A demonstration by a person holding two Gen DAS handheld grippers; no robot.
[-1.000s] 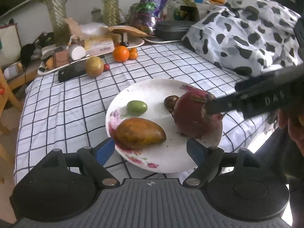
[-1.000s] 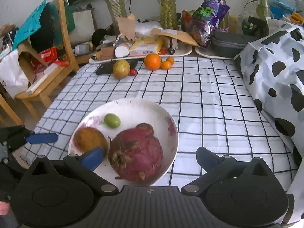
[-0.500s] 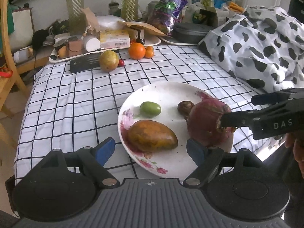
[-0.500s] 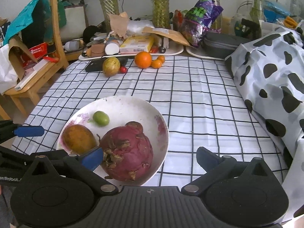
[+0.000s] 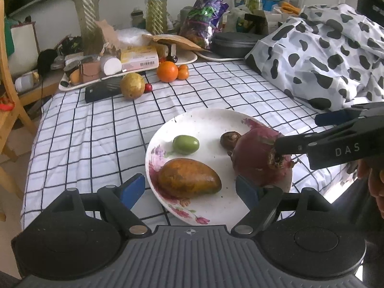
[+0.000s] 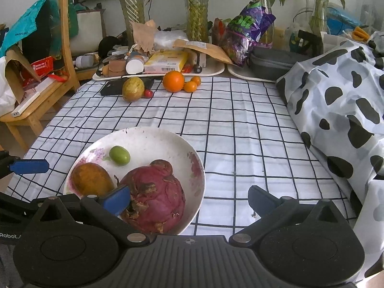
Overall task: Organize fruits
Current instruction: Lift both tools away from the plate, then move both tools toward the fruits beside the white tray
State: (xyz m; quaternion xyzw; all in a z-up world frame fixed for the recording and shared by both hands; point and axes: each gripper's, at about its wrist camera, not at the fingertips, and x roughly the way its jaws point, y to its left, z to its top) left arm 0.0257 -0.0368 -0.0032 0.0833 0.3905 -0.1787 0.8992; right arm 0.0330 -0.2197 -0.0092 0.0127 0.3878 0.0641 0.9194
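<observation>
On the table's near edge, a plate (image 5: 211,122) holds a mango (image 5: 189,178), green fruit (image 5: 186,144) and red dragon fruit (image 6: 156,204); both grippers, left (image 5: 189,189) and right (image 6: 189,200), gape apart, the plate's rim partly hidden behind them.

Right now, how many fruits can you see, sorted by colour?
Orange: 3 — big orange, two small oranges
Red-purple: 1 — dragon fruit
Yellow-brown: 2 — mango, round fruit
Green: 1 — green fruit
Small red: 1 — red fruit
Dark brown: 1 — brown fruit
Total: 9
</observation>
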